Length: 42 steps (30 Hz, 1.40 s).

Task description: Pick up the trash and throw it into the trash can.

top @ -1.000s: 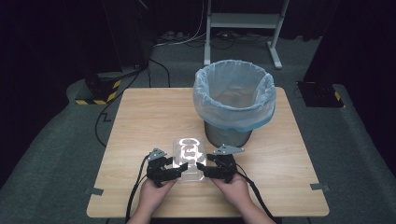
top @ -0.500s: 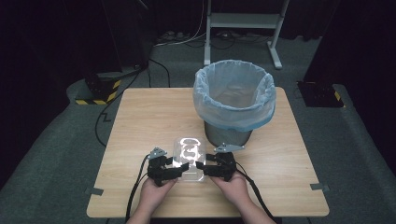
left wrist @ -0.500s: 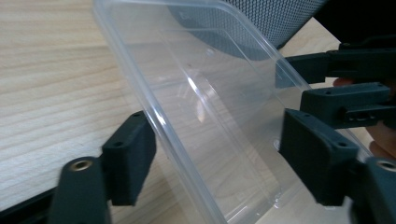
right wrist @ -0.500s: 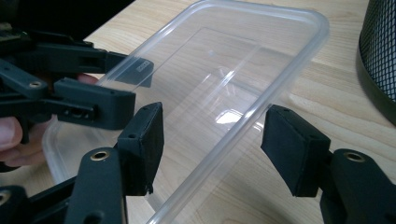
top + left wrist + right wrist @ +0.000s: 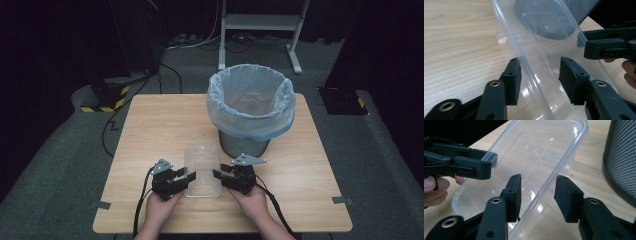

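Note:
A clear, empty plastic container [image 5: 202,170] lies flat on the wooden table [image 5: 150,125], close to the front edge. My left gripper [image 5: 189,179] is open at its left long side. In the left gripper view the jaws of the left gripper [image 5: 539,67] straddle the container's rim [image 5: 524,62] without pinching it. My right gripper [image 5: 219,176] is open at the opposite side. Its jaws straddle the right rim [image 5: 554,177] with a gap on both sides of the right gripper [image 5: 537,186]. Each gripper view shows the other gripper across the container [image 5: 536,150].
A dark mesh bin [image 5: 250,107] lined with a pale blue bag stands on the table just behind the container, toward the right. Its mesh wall [image 5: 621,157] is close to my right gripper. Bare wood stretches to the left and the far left.
A bright white glare with a dark shape on the container has gone; it now looks plain and flat. Both hands have stayed almost in place.

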Tool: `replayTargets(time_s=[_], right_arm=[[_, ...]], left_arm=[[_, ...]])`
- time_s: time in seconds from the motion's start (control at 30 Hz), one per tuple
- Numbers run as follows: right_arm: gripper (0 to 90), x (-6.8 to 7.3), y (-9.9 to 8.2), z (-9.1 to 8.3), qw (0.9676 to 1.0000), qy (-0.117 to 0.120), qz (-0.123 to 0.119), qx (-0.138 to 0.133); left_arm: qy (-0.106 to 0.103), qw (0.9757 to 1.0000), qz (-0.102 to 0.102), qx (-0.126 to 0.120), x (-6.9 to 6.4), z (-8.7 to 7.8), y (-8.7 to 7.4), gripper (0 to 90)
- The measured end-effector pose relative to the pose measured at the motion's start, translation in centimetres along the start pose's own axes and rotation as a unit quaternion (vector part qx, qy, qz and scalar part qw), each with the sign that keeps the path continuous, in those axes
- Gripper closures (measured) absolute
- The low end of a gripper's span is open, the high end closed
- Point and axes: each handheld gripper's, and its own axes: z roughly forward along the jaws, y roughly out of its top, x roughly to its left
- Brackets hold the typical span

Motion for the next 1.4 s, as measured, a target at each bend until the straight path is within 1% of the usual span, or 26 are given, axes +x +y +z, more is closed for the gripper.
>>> replayTargets(time_s=[0.13,0.17,0.2,0.3,0.37,0.43,0.47,0.5,0.53,0.63,0.67,0.7,0.73,0.77,0.8,0.9,0.93,1.07,1.1,1.17,1.23,1.27,1.3,1.33,1.37,1.4], right_arm=[[69.5,0.5,0.2,-0.8,0.9992,-0.017,-0.024,-0.027],[72.1,0.6,0.3,-0.9,0.9989,-0.021,-0.029,-0.032],[74.8,0.7,0.4,-1.0,0.9984,-0.027,-0.035,-0.035],[77.7,1.0,0.4,-1.2,0.9971,-0.038,-0.050,-0.043],[78.3,1.0,0.4,-1.3,0.9968,-0.040,-0.051,-0.046],[79.2,1.2,0.4,-1.6,0.9953,-0.046,-0.060,-0.061],[79.2,1.2,0.4,-1.6,0.9953,-0.046,-0.060,-0.061],[79.6,1.3,0.6,-1.9,0.9940,-0.048,-0.066,-0.073],[79.6,1.3,0.6,-1.9,0.9940,-0.048,-0.066,-0.073],[79.8,1.9,1.3,-2.8,0.9901,-0.056,-0.085,-0.097],[79.8,2.1,1.5,-3.1,0.9887,-0.058,-0.091,-0.104],[79.8,2.1,1.5,-3.1,0.9887,-0.058,-0.091,-0.104],[79.6,2.5,2.1,-3.6,0.9867,-0.062,-0.098,-0.114],[79.6,2.6,2.2,-3.8,0.9859,-0.063,-0.100,-0.118],[79.6,2.6,2.2,-3.8,0.9859,-0.063,-0.100,-0.118],[79.5,3.2,3.3,-4.7,0.9816,-0.065,-0.114,-0.139],[79.5,3.2,3.3,-4.7,0.9816,-0.065,-0.114,-0.139],[79.5,3.9,4.3,-5.7,0.9764,-0.067,-0.126,-0.162],[79.5,4.4,4.9,-6.2,0.9733,-0.067,-0.134,-0.174],[79.5,4.6,5.1,-6.4,0.9725,-0.066,-0.134,-0.178],[79.5,5.1,5.7,-7.1,0.9698,-0.063,-0.140,-0.190],[79.5,5.2,5.9,-7.3,0.9686,-0.063,-0.143,-0.193],[79.3,5.6,6.5,-7.8,0.9653,-0.063,-0.151,-0.204],[79.3,5.6,6.5,-7.8,0.9653,-0.063,-0.151,-0.204],[79.2,5.9,7.1,-8.3,0.9622,-0.063,-0.157,-0.214],[79.2,5.9,7.1,-8.3,0.9622,-0.063,-0.157,-0.214]], left_arm=[[0.015,0.9996,0.018,-0.018,-0.4,-0.5,0.1,63.3],[0.029,0.9988,0.031,-0.026,-0.7,-0.6,0.1,65.5],[0.029,0.9988,0.031,-0.026,-0.7,-0.6,0.1,67.8],[0.045,0.9971,0.048,-0.038,-1.1,-0.8,-0.1,72.0],[0.047,0.9967,0.050,-0.044,-1.2,-0.9,-0.1,72.8],[0.048,0.9947,0.064,-0.065,-1.6,-1.3,-0.1,74.7],[0.048,0.9947,0.064,-0.065,-1.6,-1.3,-0.1,75.1],[0.050,0.9929,0.075,-0.078,-1.9,-1.7,0.1,75.5],[0.050,0.9929,0.075,-0.078,-1.9,-1.7,0.1,75.5],[0.058,0.9891,0.092,-0.099,-2.6,-2.3,0.5,75.7],[0.062,0.9867,0.101,-0.112,-3.0,-2.7,0.8,75.7],[0.062,0.9867,0.101,-0.112,-3.0,-2.7,0.8,75.8],[0.065,0.9844,0.107,-0.124,-3.4,-3.2,1.1,76.2],[0.065,0.9844,0.107,-0.124,-3.4,-3.2,1.1,76.3],[0.066,0.9832,0.110,-0.130,-3.6,-3.4,1.3,76.3],[0.072,0.9789,0.121,-0.148,-4.3,-4.2,1.9,76.5],[0.071,0.9782,0.122,-0.152,-4.4,-4.4,2.1,76.5],[0.075,0.9713,0.136,-0.180,-5.1,-5.6,3.1,76.7],[0.075,0.9683,0.140,-0.193,-5.4,-6.1,3.4,76.7],[0.075,0.9672,0.141,-0.197,-5.6,-6.5,3.7,76.7],[0.076,0.9637,0.146,-0.210,-6.0,-7.1,4.0,76.7],[0.077,0.9611,0.150,-0.219,-6.3,-7.5,4.3,76.7],[0.078,0.9594,0.155,-0.223,-6.4,-7.8,4.4,76.9],[0.078,0.9579,0.155,-0.229,-6.7,-8.1,4.7,76.9],[0.078,0.9560,0.158,-0.234,-6.9,-8.3,4.9,77.1],[0.079,0.9537,0.164,-0.239,-7.0,-8.6,5.2,77.1]])
